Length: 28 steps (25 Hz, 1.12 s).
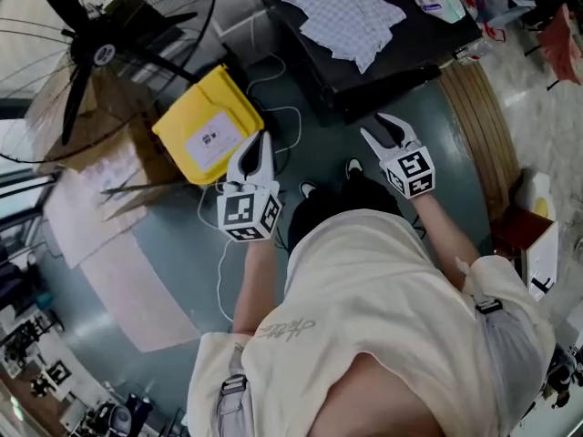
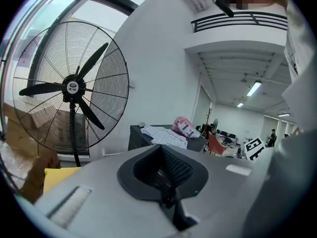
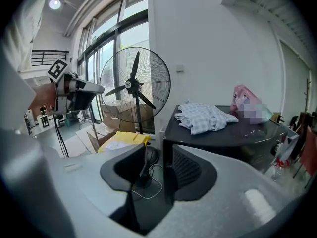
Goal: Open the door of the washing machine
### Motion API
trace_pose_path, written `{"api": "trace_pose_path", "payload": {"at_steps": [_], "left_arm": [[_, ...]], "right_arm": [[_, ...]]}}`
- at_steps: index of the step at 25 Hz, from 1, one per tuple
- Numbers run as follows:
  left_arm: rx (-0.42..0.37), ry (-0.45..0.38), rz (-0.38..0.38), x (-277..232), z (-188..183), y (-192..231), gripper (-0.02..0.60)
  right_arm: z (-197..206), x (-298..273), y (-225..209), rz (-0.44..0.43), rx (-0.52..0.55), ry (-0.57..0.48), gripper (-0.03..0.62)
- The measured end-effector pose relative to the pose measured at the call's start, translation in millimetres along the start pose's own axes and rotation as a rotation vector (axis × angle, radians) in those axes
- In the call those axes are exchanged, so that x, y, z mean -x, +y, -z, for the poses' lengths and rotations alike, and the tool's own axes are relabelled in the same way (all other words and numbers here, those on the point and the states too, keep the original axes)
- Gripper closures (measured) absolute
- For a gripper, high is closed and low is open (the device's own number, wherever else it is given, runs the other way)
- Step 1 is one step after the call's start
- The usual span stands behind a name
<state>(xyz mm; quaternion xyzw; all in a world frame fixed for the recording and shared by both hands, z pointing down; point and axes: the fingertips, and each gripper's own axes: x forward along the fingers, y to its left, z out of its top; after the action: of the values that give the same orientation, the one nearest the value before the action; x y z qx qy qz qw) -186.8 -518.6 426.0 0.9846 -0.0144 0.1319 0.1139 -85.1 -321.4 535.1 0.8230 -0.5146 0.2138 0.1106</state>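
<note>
No washing machine door shows in any view. In the head view I stand over a grey floor with both grippers held out in front of me. My left gripper (image 1: 259, 140) points at a yellow box (image 1: 209, 126); its jaws are pressed together with nothing between them, as the left gripper view also shows (image 2: 161, 150). My right gripper (image 1: 378, 126) hangs just short of a black table (image 1: 428, 39), its jaws apart and empty. In the right gripper view (image 3: 153, 155) the floor and a white cable show through the gap.
A checked cloth (image 1: 346, 12) and a pink package (image 3: 246, 100) lie on the black table. A large standing fan (image 1: 100, 53) and cardboard boxes (image 1: 100, 144) are at the left. A white cable (image 1: 278, 107) runs over the floor. A curved wooden piece (image 1: 478, 116) is at the right.
</note>
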Motion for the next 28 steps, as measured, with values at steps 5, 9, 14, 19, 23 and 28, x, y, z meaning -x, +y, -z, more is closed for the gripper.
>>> {"api": "trace_pose_path", "payload": {"at_steps": [5,9,14,19,23,28], "left_arm": [[0.007,0.029,-0.006,1,4,4,0.563],[-0.011,0.058,-0.042,0,2,8,0.563],[-0.004,0.095,-0.108,0,4,13,0.563],[0.004,0.127,-0.133,-8,5,8,0.563],[0.013,0.180,-0.148,-10,17,6,0.563],[0.024,0.222,-0.162,-26,25,7,0.563]], "right_arm": [[51,-16,-21,0.069,-0.102,0.102,0.416],[97,-38,-50,0.127,-0.245,0.185,0.416],[146,-62,-86,0.221,-0.430,0.285,0.416],[183,-92,-105,0.271,-0.543,0.362,0.416],[216,-107,-99,0.294,-0.602,0.454,0.402],[250,-116,-102,0.356,-0.761,0.536,0.398]]}}
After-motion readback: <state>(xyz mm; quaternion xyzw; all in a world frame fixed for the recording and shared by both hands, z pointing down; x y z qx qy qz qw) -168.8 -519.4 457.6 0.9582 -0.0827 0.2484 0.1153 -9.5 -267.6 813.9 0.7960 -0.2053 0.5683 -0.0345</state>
